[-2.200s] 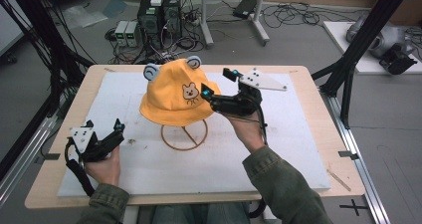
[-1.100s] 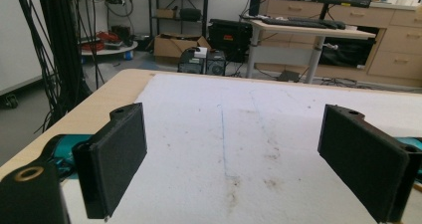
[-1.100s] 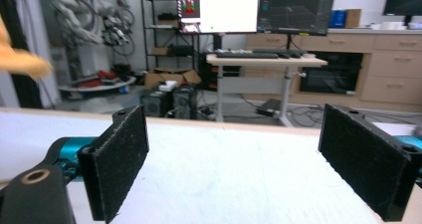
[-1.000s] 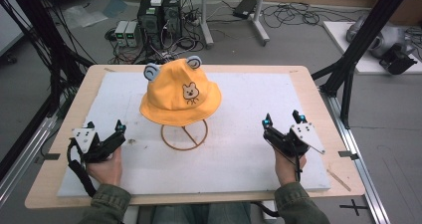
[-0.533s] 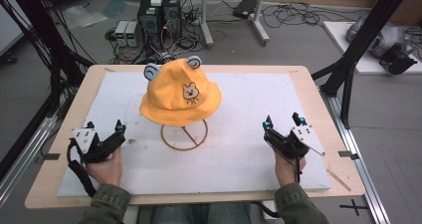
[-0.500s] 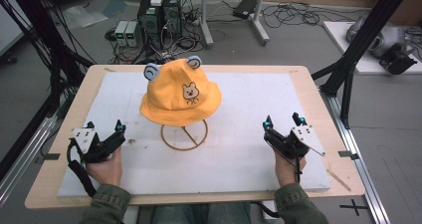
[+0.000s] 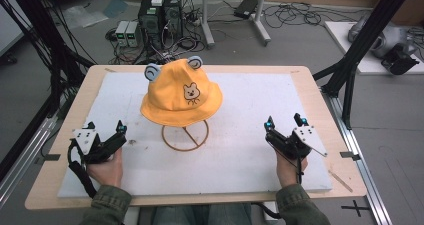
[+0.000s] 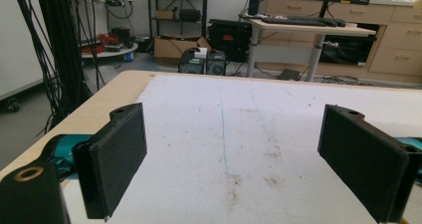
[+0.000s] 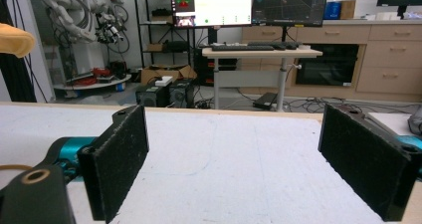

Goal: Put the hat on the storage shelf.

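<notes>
One yellow hat (image 7: 180,92) was seen from the high view, perched on a wire stand (image 7: 185,135) at the middle of the white mat (image 7: 250,155); it was judged light, soft and floppy, best taken by the brim. The left gripper (image 7: 119,134) and right gripper (image 7: 285,125) were rested on the mat, well apart from the hat, each held low in a hand. In the left gripper view, the jaws were spread wide over bare mat. In the right gripper view, the jaws were likewise parted and empty, with an edge of the hat at the upper left.
</notes>
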The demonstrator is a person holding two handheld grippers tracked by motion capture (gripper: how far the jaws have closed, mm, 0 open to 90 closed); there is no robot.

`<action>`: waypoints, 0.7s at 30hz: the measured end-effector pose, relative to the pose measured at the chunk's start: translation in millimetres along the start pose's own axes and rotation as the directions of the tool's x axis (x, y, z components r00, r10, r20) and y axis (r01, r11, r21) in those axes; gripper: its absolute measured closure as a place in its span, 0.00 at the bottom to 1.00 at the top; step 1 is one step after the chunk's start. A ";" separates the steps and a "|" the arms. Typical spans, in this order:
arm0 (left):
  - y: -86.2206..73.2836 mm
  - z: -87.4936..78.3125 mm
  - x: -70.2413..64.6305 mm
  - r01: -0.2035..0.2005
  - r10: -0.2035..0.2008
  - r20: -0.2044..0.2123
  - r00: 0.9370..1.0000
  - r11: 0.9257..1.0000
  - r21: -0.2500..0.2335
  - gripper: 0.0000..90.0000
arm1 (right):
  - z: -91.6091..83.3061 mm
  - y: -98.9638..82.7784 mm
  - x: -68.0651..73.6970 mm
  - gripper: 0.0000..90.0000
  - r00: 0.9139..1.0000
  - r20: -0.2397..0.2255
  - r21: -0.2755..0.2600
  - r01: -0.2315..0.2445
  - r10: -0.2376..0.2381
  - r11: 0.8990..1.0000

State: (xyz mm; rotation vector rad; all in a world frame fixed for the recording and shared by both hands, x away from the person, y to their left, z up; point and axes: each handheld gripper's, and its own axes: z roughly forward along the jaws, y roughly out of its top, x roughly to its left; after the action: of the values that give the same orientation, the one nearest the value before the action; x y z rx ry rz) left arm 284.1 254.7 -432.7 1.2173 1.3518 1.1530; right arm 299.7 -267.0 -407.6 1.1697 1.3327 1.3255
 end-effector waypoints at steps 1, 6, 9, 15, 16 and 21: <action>0.2 -0.4 -0.2 -0.001 0.001 0.000 1.000 1.000 -0.001 0.13 | -0.3 0.0 0.1 0.13 1.000 -0.001 0.001 -0.005 0.005 1.000; 2.8 -1.7 -0.1 0.005 -0.005 0.003 1.000 1.000 -0.013 0.13 | -1.9 0.3 -0.7 0.13 1.000 0.005 0.000 -0.007 0.007 1.000; 4.1 -2.2 0.5 0.011 -0.011 0.006 1.000 1.000 -0.018 0.13 | -2.5 0.7 -1.5 0.13 1.000 0.011 -0.008 -0.003 0.003 1.000; 4.7 -3.7 0.8 0.010 -0.010 0.014 1.000 1.000 -0.020 0.13 | -1.8 0.7 -1.8 0.14 1.000 0.014 -0.007 -0.005 0.005 1.000; 5.0 -4.3 1.1 0.016 -0.015 0.014 1.000 1.000 -0.024 0.13 | -1.6 0.8 -2.2 0.13 1.000 0.014 -0.010 -0.001 0.001 1.000; 6.4 -5.9 6.7 0.046 -0.045 0.013 0.999 0.998 -0.038 0.13 | -1.6 1.3 -3.5 0.14 1.000 0.011 -0.017 0.002 -0.001 1.000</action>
State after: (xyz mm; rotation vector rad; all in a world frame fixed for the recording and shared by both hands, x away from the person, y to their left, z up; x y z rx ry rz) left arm 278.5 261.4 -426.1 1.1588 1.3361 1.1331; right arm 298.7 -270.7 -406.3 1.1627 1.3112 1.3251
